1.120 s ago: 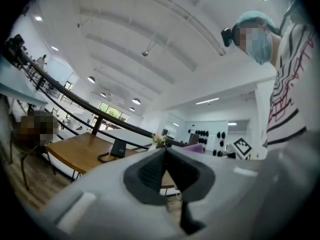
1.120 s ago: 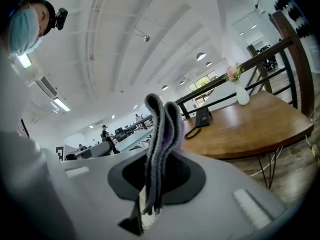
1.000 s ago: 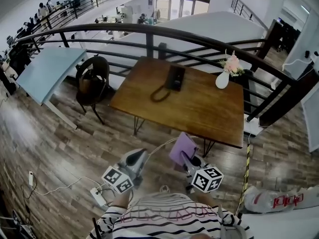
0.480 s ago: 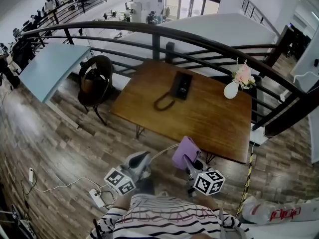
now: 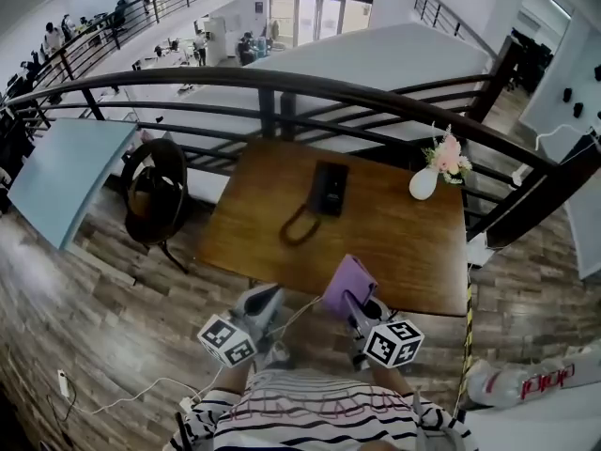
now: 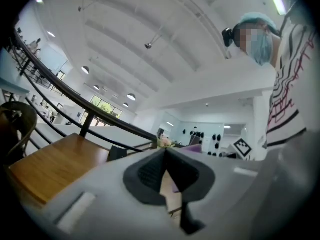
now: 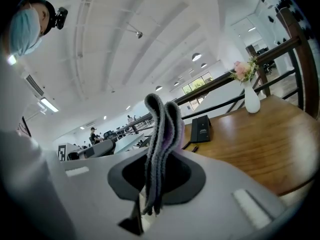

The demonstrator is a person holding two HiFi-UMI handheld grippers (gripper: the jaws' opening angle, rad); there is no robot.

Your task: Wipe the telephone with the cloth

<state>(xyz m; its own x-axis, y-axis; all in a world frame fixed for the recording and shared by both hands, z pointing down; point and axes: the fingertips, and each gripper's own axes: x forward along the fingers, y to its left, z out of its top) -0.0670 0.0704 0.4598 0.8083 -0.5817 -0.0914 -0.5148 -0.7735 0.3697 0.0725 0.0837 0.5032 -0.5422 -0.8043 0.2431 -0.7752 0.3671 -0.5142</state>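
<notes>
A black telephone [image 5: 330,188] with a coiled cord [image 5: 298,225] lies on the far middle of the wooden table [image 5: 394,242]; it also shows in the right gripper view as the telephone [image 7: 201,129]. My right gripper [image 5: 353,305] is shut on a folded purple cloth [image 5: 346,285], held over the table's near edge. In its own view the cloth [image 7: 161,144] stands up between the shut jaws. My left gripper [image 5: 262,299] hovers just short of the near edge, its jaws shut with nothing in them, as the left gripper [image 6: 165,154] shows in its own view.
A white vase with pink flowers [image 5: 430,172] stands at the table's far right corner. A dark railing [image 5: 282,87] runs behind the table. A round dark chair [image 5: 155,191] and a pale blue table [image 5: 61,172] are to the left. A power strip cable [image 5: 122,397] lies on the floor.
The head view has drawn closer to the table. Both grippers now sit at the table's near edge, the right still holding the cloth.
</notes>
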